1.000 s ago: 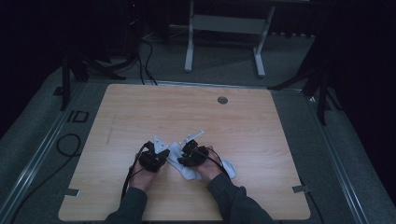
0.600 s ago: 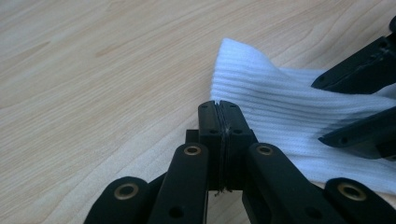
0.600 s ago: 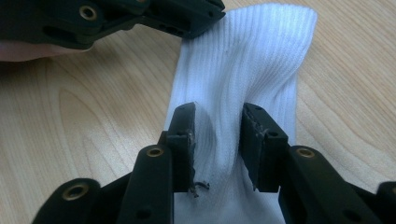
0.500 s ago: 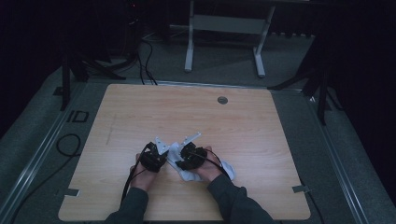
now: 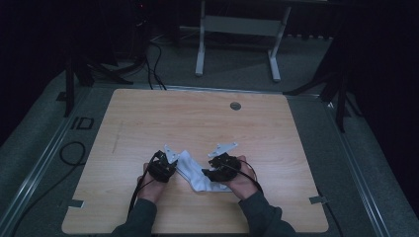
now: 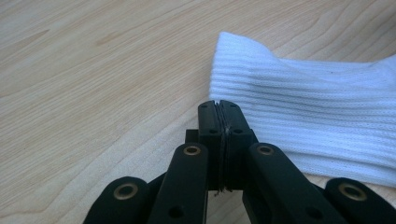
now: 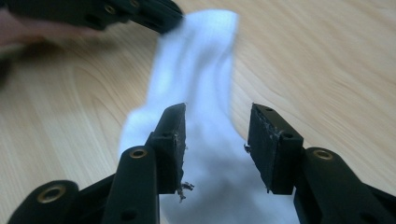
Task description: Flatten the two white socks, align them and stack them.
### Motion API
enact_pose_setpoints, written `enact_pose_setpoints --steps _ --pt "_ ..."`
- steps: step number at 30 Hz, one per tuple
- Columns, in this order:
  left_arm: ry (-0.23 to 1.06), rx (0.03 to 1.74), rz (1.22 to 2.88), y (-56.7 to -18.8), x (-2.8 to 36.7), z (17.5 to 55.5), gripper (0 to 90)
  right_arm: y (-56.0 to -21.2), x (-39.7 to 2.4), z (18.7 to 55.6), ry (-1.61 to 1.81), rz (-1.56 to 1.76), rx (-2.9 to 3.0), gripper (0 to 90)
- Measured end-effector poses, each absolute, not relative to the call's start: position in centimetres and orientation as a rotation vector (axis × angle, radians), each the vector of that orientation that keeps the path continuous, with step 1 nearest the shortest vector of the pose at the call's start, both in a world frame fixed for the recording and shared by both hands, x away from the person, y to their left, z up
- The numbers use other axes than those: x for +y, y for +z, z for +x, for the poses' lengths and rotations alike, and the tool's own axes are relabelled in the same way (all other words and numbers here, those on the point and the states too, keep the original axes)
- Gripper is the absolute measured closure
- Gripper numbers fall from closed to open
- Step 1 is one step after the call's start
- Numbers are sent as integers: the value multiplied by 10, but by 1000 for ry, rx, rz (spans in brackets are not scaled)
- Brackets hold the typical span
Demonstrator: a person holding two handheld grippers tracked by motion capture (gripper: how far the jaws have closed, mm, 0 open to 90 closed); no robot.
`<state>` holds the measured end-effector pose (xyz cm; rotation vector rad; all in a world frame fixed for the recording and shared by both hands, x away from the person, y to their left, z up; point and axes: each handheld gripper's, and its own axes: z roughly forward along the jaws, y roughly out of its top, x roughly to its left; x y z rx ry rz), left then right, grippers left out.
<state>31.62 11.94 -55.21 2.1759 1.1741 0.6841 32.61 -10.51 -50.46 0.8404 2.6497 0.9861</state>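
**Sock stretched between two grippers**

The white sock (image 7: 196,93) runs lengthwise away from the right gripper (image 7: 217,140), whose jaws have just been opening over it (nothing pinched). The left gripper (image 6: 222,123), clamped shut, holds its far ribbed edge.

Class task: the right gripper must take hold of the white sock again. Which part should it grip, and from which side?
Probably the foot end of the sock, from above: it lies flat under the open right gripper, while the left gripper pins the ribbed cuff.
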Motion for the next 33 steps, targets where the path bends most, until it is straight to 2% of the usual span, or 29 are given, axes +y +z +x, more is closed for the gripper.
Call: enact_pose_setpoints --steps 14,23,28,33 --pt "676 1189 2171 -552 120 315 886 -506 -176 311 1037 1080 2544 636" --pt "678 1191 2174 -552 120 314 886 -537 -173 320 954 1230 2604 622" --pt "683 1200 2177 -551 120 312 886 -545 -172 326 913 1226 2602 729" --pt "678 1210 2179 -551 122 309 886 -546 -174 334 916 1221 2568 772"
